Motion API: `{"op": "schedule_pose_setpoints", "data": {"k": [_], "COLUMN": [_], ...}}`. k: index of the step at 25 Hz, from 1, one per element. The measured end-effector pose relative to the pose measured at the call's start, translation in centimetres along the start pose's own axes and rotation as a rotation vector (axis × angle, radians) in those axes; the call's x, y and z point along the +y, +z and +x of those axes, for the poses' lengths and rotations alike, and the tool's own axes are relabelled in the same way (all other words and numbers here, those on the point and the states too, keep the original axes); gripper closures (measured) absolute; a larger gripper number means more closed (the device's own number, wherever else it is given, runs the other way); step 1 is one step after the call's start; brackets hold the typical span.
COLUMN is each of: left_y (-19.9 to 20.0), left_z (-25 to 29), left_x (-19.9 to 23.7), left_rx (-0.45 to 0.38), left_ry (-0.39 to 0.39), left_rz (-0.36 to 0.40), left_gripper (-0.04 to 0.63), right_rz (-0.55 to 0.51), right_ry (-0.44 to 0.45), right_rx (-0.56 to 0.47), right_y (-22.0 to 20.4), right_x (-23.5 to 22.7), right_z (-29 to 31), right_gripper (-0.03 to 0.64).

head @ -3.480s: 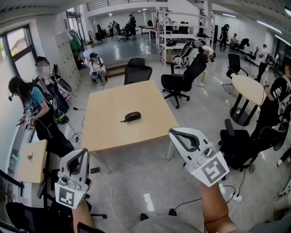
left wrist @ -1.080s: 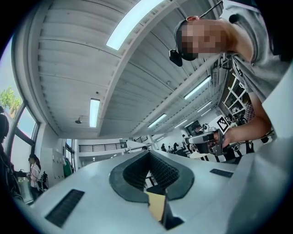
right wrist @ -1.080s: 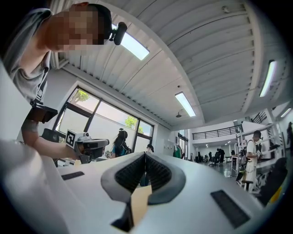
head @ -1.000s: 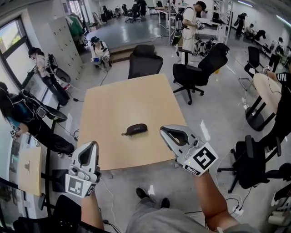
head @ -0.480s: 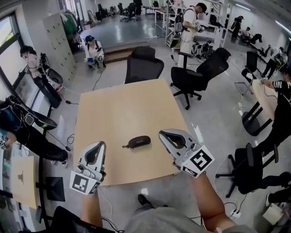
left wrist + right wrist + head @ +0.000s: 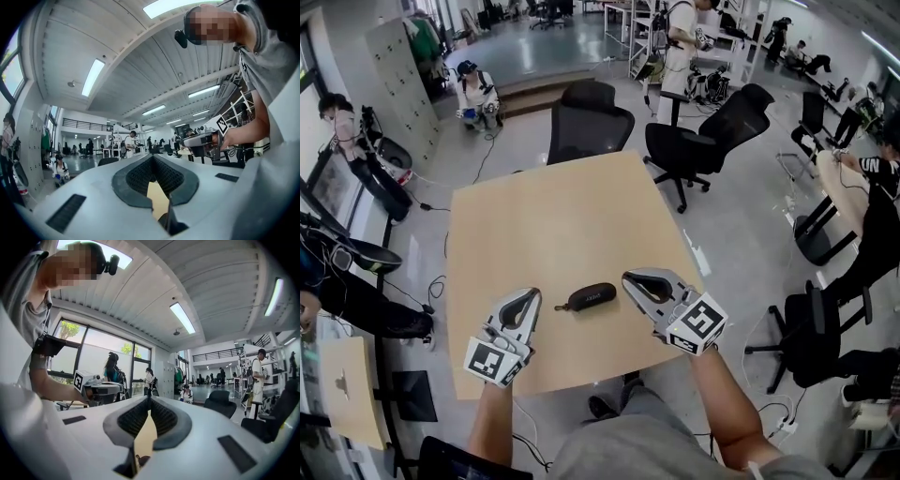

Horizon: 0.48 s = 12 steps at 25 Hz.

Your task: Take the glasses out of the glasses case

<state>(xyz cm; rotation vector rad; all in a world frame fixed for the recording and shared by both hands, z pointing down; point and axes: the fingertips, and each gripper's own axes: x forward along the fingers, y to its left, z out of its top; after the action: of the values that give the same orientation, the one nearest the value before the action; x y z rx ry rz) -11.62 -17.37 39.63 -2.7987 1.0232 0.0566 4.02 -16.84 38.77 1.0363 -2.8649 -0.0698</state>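
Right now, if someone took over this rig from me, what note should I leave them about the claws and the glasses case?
Left claw: shut, empty, over the table's near edge, left of the case.
Right claw: shut, empty, just right of the case.
Glasses case: dark, closed, lying flat on the wooden table near its front edge, between the two claws; neither touches it.
Done: nothing yet; the case is unopened and no glasses are in sight.
Left: open the claws, steady the case, open it, lift the glasses out.
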Motion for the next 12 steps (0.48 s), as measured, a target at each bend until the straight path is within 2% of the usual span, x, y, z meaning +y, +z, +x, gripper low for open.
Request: {"op": "schedule_pose_setpoints", "data": {"k": [9,12], "left_y": [-11.5,-15.4], "left_z": [4.6,6.4], "left_x": [2.2,2.4], "left_rx": [0.205,0.265], "left_ry": [-0.092,-0.124], "left_rz": [-0.125,-0.149], "left_gripper": [0.59,0.588], "right_rz": [0.067,0.099], "right_ry": [0.091,0.159], "right_rx": [0.208,0.302], "right_y": [-10.3,-14.8], "right_x": [-3.6,-4.6], "right_z": [6.3,8.1], "right_gripper": [0.601,0.518]}}
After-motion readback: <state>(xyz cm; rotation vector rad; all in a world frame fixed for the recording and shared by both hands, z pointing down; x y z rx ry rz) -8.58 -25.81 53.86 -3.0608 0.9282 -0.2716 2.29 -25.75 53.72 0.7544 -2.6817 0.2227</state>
